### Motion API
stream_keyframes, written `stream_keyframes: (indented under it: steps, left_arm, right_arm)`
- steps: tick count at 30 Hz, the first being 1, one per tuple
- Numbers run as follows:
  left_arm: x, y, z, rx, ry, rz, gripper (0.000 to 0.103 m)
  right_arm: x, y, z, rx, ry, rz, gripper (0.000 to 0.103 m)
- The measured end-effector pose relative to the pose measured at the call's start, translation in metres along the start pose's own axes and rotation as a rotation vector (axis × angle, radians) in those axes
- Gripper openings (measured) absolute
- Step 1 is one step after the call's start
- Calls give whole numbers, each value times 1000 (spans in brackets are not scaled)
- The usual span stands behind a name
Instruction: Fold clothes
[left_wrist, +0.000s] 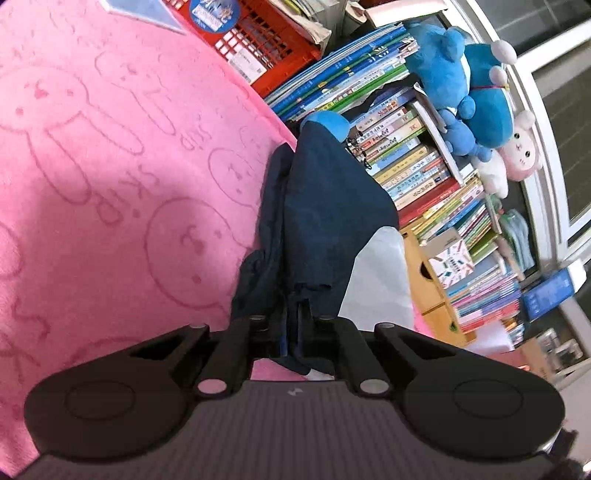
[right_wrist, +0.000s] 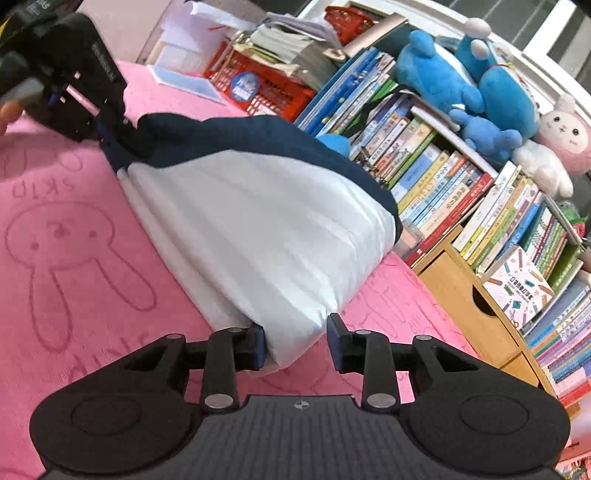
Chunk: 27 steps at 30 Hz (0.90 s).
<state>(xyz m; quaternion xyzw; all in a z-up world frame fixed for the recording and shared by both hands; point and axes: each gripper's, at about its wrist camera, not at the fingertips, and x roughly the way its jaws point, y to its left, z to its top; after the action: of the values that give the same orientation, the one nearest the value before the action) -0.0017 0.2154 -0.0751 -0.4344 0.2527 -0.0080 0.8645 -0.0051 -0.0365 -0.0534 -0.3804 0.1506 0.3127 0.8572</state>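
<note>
A garment, white with a navy part, lies on the pink rabbit-print blanket (right_wrist: 74, 258). In the right wrist view its white body (right_wrist: 266, 229) spreads across the middle, with the navy part (right_wrist: 280, 136) along the far edge. My left gripper (left_wrist: 293, 314) is shut on a bunch of the navy cloth (left_wrist: 325, 206). The same gripper (right_wrist: 110, 136) shows at the top left of the right wrist view, at the garment's far corner. My right gripper (right_wrist: 295, 347) is open. The near white corner lies between its jaws, beside the left pad and clear of the right one.
Past the garment stand leaning rows of books (right_wrist: 443, 177), with blue plush toys (right_wrist: 461, 85) and a pink one (right_wrist: 565, 133) on top. A red crate (right_wrist: 266, 92) with papers sits behind, and a wooden drawer box (right_wrist: 469, 306) to the right. The blanket is bare to the left.
</note>
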Motion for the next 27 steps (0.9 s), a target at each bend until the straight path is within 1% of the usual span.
stream_keyframes:
  steps: [3, 5, 7, 10, 11, 12, 14, 15, 18, 21, 24, 25, 27]
  left_arm:
    - [0, 1, 2, 7, 6, 6, 5]
    - [0, 0, 1, 22, 11, 6, 5]
    - [0, -2, 0, 44, 7, 13, 5]
    - [0, -4, -1, 57, 2, 25, 6]
    - [-1, -4, -1, 58, 3, 27, 6]
    - [-1, -4, -1, 59, 4, 29, 6]
    - [-1, -5, -1, 65, 7, 32, 6]
    - [-1, -6, -1, 74, 7, 37, 6]
    - [-3, -8, -2, 98, 2, 55, 6]
    - [-5, -7, -1, 104, 9, 52, 6]
    - [-7, -8, -2, 122, 14, 47, 6]
    - [-7, -9, -3, 134, 12, 51, 6]
    - [-6, -12, -4, 148, 7, 59, 6]
  right_arm:
    - [-1, 7, 2, -40, -1, -18, 33]
    - [0, -1, -4, -13, 5, 1, 35]
    - [1, -13, -6, 88, 15, 31, 37]
    - [10, -27, -1, 285, 74, 70, 36]
    - [13, -33, 0, 351, 97, 90, 35]
    - [15, -40, 0, 413, 118, 116, 29]
    - [16, -52, -2, 509, 149, 159, 26]
    - [14, -52, -2, 509, 150, 152, 24]
    - [5, -38, 3, 414, 128, 75, 19]
    - [-4, -29, 11, 325, 101, 0, 17]
    - [-16, -13, 17, 160, 53, -116, 16]
    - [-19, -8, 18, 119, 42, -143, 16]
    - [-22, -3, 19, 84, 34, -159, 16]
